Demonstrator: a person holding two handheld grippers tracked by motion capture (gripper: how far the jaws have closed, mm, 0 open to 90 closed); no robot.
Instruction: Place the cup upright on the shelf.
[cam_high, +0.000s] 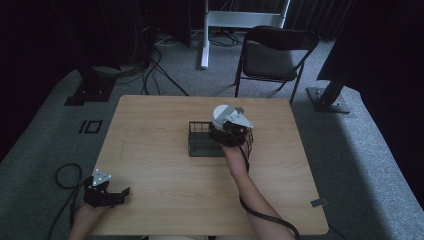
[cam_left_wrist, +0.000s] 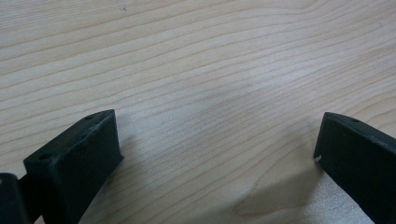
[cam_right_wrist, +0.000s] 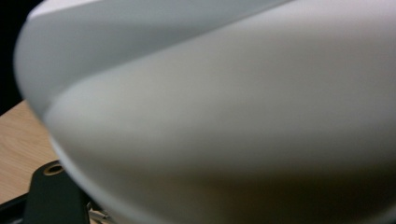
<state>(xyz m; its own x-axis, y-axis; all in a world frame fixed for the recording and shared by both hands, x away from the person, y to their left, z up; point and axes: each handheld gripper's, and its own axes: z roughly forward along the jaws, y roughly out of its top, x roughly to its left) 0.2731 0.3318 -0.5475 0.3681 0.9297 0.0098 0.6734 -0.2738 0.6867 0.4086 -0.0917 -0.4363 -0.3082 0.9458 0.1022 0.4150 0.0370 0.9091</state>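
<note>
We held our right tool (cam_high: 226, 124) over the black wire rack (cam_high: 200, 142) mid-table (cam_high: 150, 150), seemingly clamped on a white bowl (cam_high: 222, 114) there, while our left tool (cam_high: 117, 196) rested near the table's corner, jaws apart.

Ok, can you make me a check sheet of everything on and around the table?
Surface: pale wooden table, bare wood between the left tool's jaws.
Job's things: black wire basket mid-table; white rounded object, perhaps a bowl, over its right end.
Clutter: nothing seen.
Grippers: left tool rests near the table's front left corner, jaws wide apart, holding nothing; right tool is at the white object, grip hidden.
Cables: one trails from each tool; more lie on the floor behind the table.
Surroundings: dark folding chair, grey carpet, black stands, dark curtains.
</note>
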